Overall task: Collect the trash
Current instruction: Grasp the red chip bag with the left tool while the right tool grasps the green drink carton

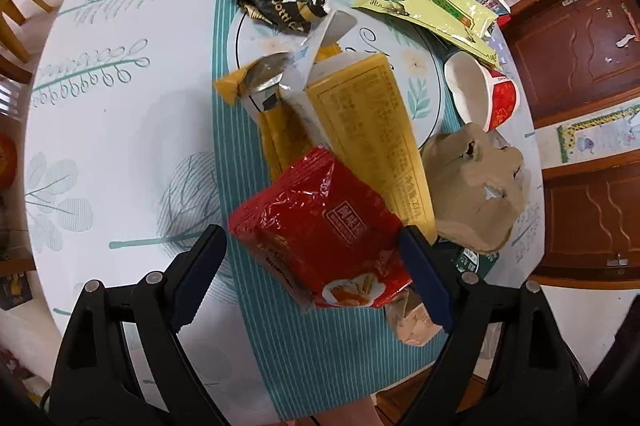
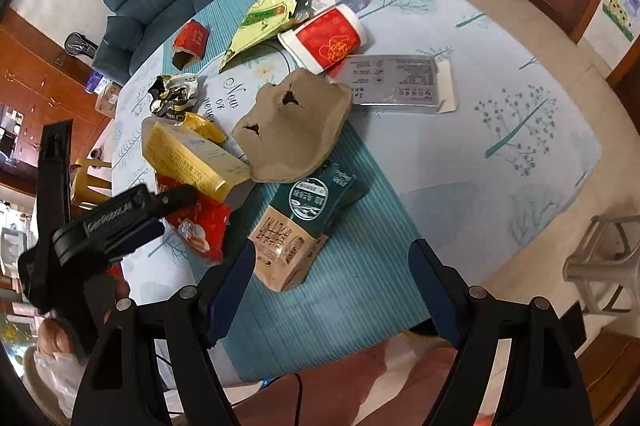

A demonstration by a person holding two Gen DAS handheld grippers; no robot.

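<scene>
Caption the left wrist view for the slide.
Left gripper open around a red snack packet beside a yellow carton amid table trash.

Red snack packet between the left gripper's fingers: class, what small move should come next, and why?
Probably close the left gripper on the red snack packet. Its fingers stand open on either side of the packet, which lies on the yellow carton, so closing should grip it. The right gripper hovers open, holding nothing.

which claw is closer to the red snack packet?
Left. The left claw straddles the red snack packet, fingers either side; the right claw hangs open further off, by the milk carton.
</scene>
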